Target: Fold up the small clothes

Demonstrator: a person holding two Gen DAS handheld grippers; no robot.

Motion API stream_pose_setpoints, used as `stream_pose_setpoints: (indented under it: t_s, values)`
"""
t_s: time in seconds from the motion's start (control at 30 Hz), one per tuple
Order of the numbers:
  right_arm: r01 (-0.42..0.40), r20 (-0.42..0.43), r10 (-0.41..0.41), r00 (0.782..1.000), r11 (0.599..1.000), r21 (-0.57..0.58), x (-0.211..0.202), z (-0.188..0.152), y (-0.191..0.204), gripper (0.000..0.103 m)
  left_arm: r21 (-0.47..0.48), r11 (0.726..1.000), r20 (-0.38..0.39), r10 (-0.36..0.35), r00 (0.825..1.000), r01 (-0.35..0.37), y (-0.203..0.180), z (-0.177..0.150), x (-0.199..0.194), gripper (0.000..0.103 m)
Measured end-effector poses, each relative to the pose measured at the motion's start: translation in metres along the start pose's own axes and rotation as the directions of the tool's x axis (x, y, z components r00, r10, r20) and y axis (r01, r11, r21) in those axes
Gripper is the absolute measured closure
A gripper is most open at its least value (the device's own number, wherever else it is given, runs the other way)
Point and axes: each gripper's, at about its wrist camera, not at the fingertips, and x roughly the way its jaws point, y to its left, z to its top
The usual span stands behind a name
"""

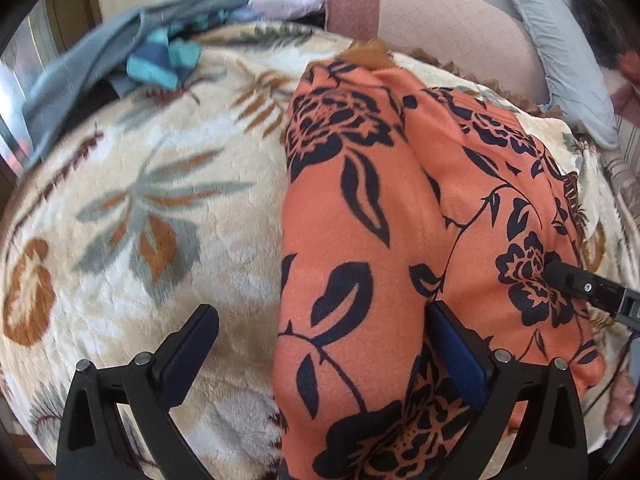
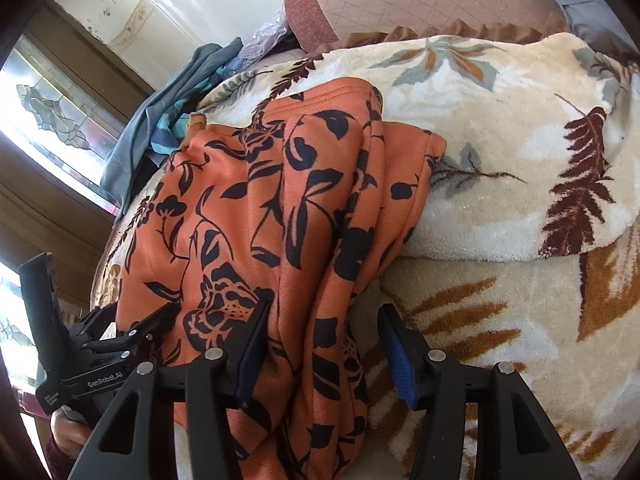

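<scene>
A cream fleece blanket [image 1: 160,208] with a leaf print covers the bed and carries everything; its bare stretch to the left of the work gives room for a finished piece. On it lies the orange floral garment [image 1: 400,220], already doubled lengthwise into a long strip running away from both cameras, its layered edges stacked along the right side in the right wrist view, with one loose corner [image 2: 434,142] poking out past the stack. A heap of grey and teal clothes [image 1: 120,60] waits at the far edge of the blanket, well apart from the garment. The left tool [image 1: 320,352] stands wide, its left finger over bare blanket and its right finger [image 1: 456,352] resting on the cloth, nothing pinched. The right tool [image 2: 324,344] stands partly open astride the near right edge of the strip, with fabric between its fingers but its blue pad [image 2: 396,356] clear of the cloth, so it holds nothing. The step in hand appears to be letting go after a lengthwise fold. To do it well, lift both tools straight off without dragging the top layer, check that the stacked edges sit flush, tuck that stray corner in, then take both near corners evenly for the crosswise fold.
</scene>
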Motion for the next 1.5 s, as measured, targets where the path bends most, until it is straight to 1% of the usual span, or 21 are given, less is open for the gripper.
stream_pose_setpoints:
  t_s: [0.03,0.1,0.17,0.2,0.3,0.4,0.43,0.5,0.53,0.57,0.6,0.67,0.73,0.87,0.97,1.07,1.1,1.2,1.33,1.43,1.5]
  values:
    - [0.002,-0.011,-0.002,1.0,1.0,0.006,0.0,0.002,0.0,0.045,-0.021,0.999,-0.04,-0.029,0.999,0.028,0.004,0.003,0.002,0.0]
    - [0.013,-0.032,-0.012,0.999,1.0,0.005,0.001,0.004,0.001,0.045,-0.041,0.998,-0.083,-0.058,0.995,0.055,0.009,0.007,0.004,0.0]
    - [0.025,-0.046,-0.025,0.999,1.0,0.002,0.001,0.007,0.003,0.045,-0.024,0.998,-0.086,-0.052,0.995,0.05,0.007,0.01,0.003,0.0]
    - [0.033,-0.054,-0.033,0.998,0.999,-0.003,0.002,0.008,0.004,0.045,-0.013,0.999,-0.073,-0.041,0.996,0.04,0.007,0.012,-0.001,0.0]
    - [0.058,-0.072,-0.059,0.996,0.998,-0.025,0.0,0.013,0.009,0.045,-0.02,1.0,0.022,-0.011,1.0,0.012,0.012,0.022,-0.019,0.0]
    - [0.078,-0.07,-0.081,0.994,0.996,-0.05,-0.007,0.021,0.016,0.045,-0.071,0.997,0.111,-0.014,0.994,0.022,0.023,0.03,-0.038,0.0]
    - [0.095,-0.053,-0.099,0.994,0.993,-0.069,-0.011,0.025,0.02,0.045,-0.102,0.994,0.14,-0.019,0.99,0.034,0.028,0.032,-0.043,0.0]
    - [0.162,0.024,-0.16,0.987,0.98,-0.114,-0.026,0.034,0.029,0.045,-0.137,0.989,0.181,-0.026,0.983,0.051,0.034,0.038,-0.048,0.0]
    - [0.184,0.077,-0.175,0.982,0.974,-0.13,-0.035,0.039,0.033,0.045,-0.143,0.988,0.192,-0.025,0.981,0.053,0.034,0.04,-0.048,0.0]
    - [0.182,0.118,-0.166,0.979,0.974,-0.134,-0.042,0.043,0.036,0.045,-0.143,0.988,0.199,-0.024,0.98,0.053,0.032,0.043,-0.047,0.0]
    - [0.156,0.15,-0.136,0.979,0.98,-0.127,-0.048,0.048,0.037,0.045,-0.138,0.989,0.199,-0.023,0.98,0.051,0.028,0.045,-0.045,0.0]
    - [0.067,0.187,-0.046,0.981,0.992,-0.11,-0.053,0.055,0.039,0.047,-0.109,0.993,0.17,-0.026,0.985,0.045,0.016,0.048,-0.035,0.0]
    - [0.0,0.192,0.026,0.981,0.991,-0.135,-0.047,0.061,0.045,0.068,-0.074,0.997,0.127,-0.014,0.992,0.023,0.002,0.048,-0.025,0.0]
    - [-0.035,0.144,0.06,0.988,0.985,-0.171,-0.015,0.067,0.062,0.074,-0.019,1.0,0.067,0.022,0.997,-0.021,-0.015,0.044,-0.006,0.0]
    - [-0.039,0.096,0.056,0.994,0.986,-0.163,0.01,0.069,0.057,0.074,-0.011,0.999,0.059,0.033,0.998,-0.032,-0.014,0.044,0.001,0.0]
    - [0.023,0.073,-0.013,0.997,0.99,-0.137,0.029,0.074,0.043,0.093,-0.026,1.0,0.038,0.001,0.999,0.0,-0.009,0.047,0.009,0.0]
    - [0.038,0.067,-0.03,0.997,0.992,-0.117,0.033,0.076,0.036,0.103,-0.025,1.0,0.035,-0.006,0.999,0.007,-0.008,0.048,0.01,0.0]
    - [0.077,0.042,-0.072,0.997,0.99,-0.118,0.043,0.076,0.023,0.103,-0.007,1.0,0.03,-0.009,1.0,0.009,-0.01,0.047,0.011,0.0]
    - [0.149,0.067,-0.139,0.988,0.974,-0.169,0.041,0.074,0.035,0.103,-0.008,1.0,0.024,-0.013,1.0,0.013,-0.006,0.045,0.009,0.0]
    - [0.121,0.081,-0.11,0.991,0.98,-0.157,0.027,0.077,0.045,0.102,-0.003,1.0,0.033,-0.018,0.999,0.018,-0.003,0.042,0.003,0.0]
    - [0.075,0.09,-0.059,0.994,0.98,-0.183,0.018,0.08,0.06,0.101,0.016,1.0,0.044,-0.02,0.999,0.019,-0.003,0.039,-0.002,0.0]
